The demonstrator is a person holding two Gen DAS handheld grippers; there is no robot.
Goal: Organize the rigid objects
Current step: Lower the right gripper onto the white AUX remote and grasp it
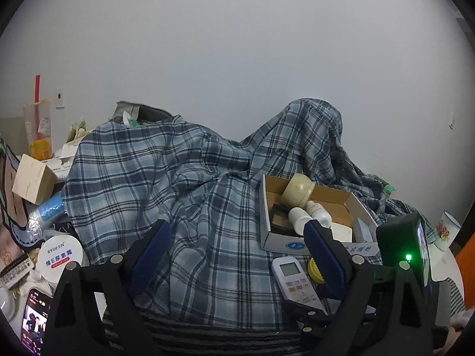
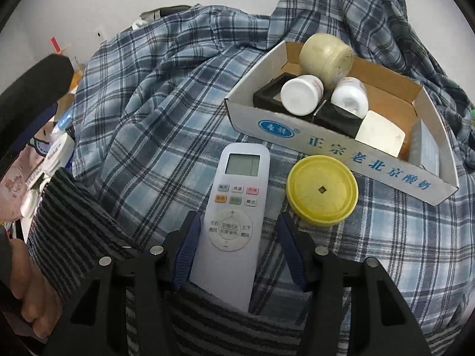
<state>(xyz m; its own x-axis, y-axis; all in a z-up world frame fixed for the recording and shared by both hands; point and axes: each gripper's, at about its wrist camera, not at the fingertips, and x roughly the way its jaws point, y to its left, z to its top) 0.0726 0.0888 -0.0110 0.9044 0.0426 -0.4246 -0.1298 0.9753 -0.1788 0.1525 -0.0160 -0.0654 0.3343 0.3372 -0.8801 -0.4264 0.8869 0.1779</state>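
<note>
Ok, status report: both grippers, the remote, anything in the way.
Right gripper open, straddling white air-conditioner remote on plaid cloth. Left gripper open, empty. Round yellow plastic lid beside remote; white cardboard box beyond, partly filled.

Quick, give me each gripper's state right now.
Left gripper: open, holding nothing.
Right gripper: open, fingers either side of the remote control, not gripping it.

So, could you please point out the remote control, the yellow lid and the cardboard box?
remote control (image 2: 234, 207): right wrist view, on its button panel.
yellow lid (image 2: 322, 190): right wrist view, on its flat top.
cardboard box (image 2: 341, 148): right wrist view, on its printed front wall.
</note>
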